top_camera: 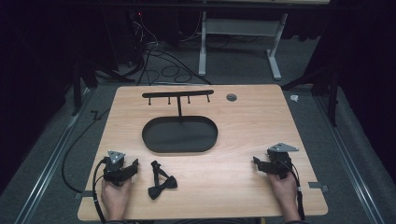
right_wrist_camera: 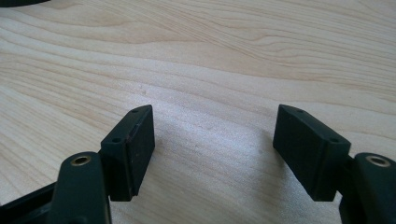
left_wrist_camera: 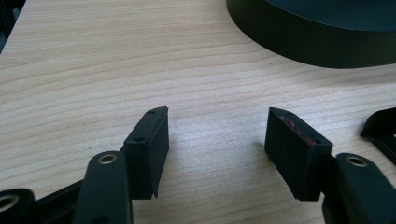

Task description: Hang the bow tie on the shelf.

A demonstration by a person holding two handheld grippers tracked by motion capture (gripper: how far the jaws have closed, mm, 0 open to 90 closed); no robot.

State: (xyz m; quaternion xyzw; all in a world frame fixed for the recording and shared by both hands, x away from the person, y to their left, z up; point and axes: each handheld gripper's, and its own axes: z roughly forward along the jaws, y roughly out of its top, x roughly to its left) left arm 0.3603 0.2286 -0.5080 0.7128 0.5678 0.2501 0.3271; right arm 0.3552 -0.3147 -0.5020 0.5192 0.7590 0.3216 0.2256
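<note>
Black bow tie [top_camera: 161, 179] lies flat on the wooden counter [top_camera: 243, 121] just right of your left gripper [top_camera: 133, 169], whose jaws gape empty. Your right gripper [top_camera: 256, 161] rests well apart, jaws wide too. Farther back sits the oval tray [top_camera: 180, 134] with its hook rack [top_camera: 177, 95].

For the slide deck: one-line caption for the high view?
Both open grippers, left and right, rest on the wooden table flanking a black bow tie before the hook stand.
</note>
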